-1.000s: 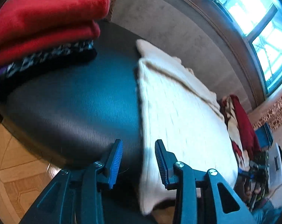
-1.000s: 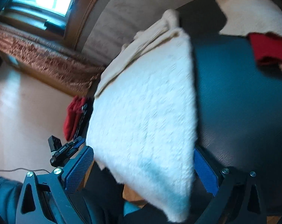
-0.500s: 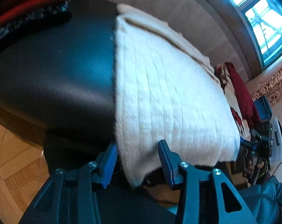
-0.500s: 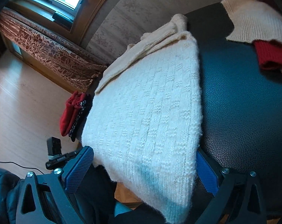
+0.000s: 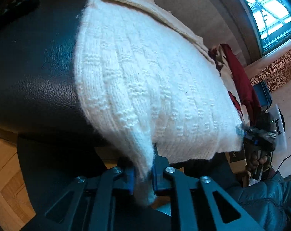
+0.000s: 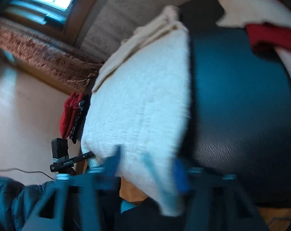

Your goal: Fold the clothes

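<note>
On the black seat (image 5: pixel 30 73), white knit sweater (image 5: pixel 145 80) — both jaws just closed, pinching its hem, red clothes (image 5: pixel 239 77) beside.

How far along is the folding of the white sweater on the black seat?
Partly done: the white sweater lies flat on the black seat, and a folded stack sits at its far end. In hand: the left tool pinches the near hem, and the right tool, blurred, has just closed on the other corner. Left: folding the hem over, then the heap.
</note>
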Motion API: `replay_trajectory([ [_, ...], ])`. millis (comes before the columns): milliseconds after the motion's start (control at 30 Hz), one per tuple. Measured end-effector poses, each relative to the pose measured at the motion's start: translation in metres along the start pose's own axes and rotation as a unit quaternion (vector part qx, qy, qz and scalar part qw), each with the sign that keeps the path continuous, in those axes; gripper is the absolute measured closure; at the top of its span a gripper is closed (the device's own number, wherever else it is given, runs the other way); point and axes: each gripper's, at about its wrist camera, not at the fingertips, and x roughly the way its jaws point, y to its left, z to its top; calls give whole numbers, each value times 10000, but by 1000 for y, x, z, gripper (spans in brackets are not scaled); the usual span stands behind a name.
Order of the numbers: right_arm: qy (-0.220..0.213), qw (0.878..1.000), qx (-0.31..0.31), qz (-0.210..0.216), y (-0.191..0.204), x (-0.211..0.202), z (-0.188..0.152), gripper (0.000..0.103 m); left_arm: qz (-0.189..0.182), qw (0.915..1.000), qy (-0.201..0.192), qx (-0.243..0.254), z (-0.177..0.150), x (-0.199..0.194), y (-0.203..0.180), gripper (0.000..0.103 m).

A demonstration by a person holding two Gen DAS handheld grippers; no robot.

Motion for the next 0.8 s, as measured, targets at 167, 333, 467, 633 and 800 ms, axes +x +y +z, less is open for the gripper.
replay_trajectory([
  [167,57,9998,169,78,-4,6,-8,94,-83,9998,-139,79,3,-19,0,94],
  [333,339,9991,-187,-150,17,7,-16,94,-246,9995,-196,48,-1,-42,7,95],
  [467,281,9993,-250,61,36,-3,-25,94,-657,9966,-422,-274,-6,-72,19,95],
  [633,-57,9964,-357,763,69,-19,-17,94,-1437,9837,-965,-486,8,-105,20,95],
  [800,-460,9915,-429,1139,91,-22,21,94,-1776,9729,-1436,-349,50,-113,8,95],
])
